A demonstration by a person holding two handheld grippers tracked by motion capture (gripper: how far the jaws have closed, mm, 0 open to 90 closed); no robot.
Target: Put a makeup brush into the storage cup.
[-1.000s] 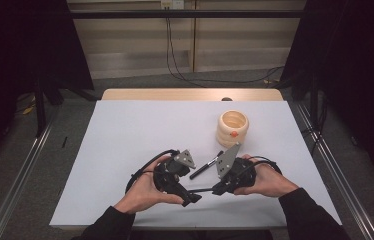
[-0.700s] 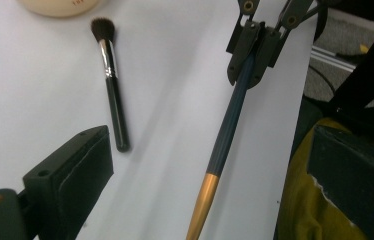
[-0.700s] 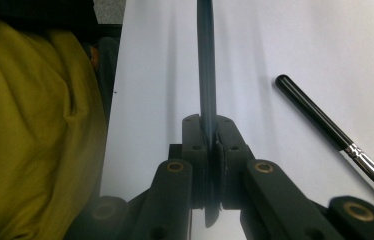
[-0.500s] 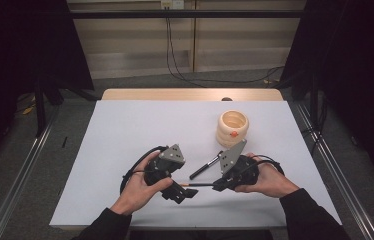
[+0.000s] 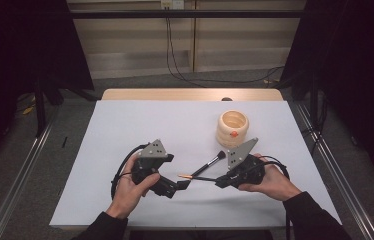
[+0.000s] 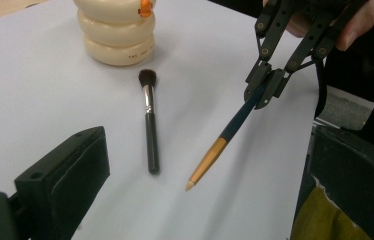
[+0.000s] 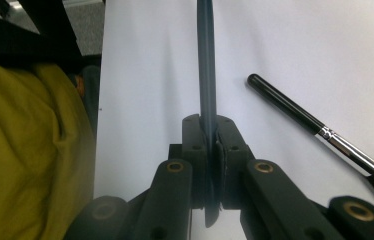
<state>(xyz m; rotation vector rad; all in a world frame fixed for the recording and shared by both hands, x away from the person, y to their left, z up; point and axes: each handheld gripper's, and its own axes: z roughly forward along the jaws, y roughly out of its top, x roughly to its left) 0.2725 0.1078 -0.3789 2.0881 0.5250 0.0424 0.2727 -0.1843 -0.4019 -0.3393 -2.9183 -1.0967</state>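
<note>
Firmly right claw (image 6: 265,90) clamps pencil (image 6: 225,137); left claw (image 6: 200,200) agape.

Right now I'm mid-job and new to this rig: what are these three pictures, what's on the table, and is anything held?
There is no robot arm here. A person holds a hand-held gripper in each hand. The high view looks down on the white table from above the person's side; the other two cameras ride on the grippers and look along their black fingers.

The left gripper is open and holds nothing; its fingers stand wide apart in the left gripper view. The right gripper is shut on a dark blue brush with a copper-coloured ferrule and pale tip, pointed toward the left gripper.

On the table lie a black makeup brush and, beyond it, a cream ribbed holder with a small orange part on its rim.
</note>
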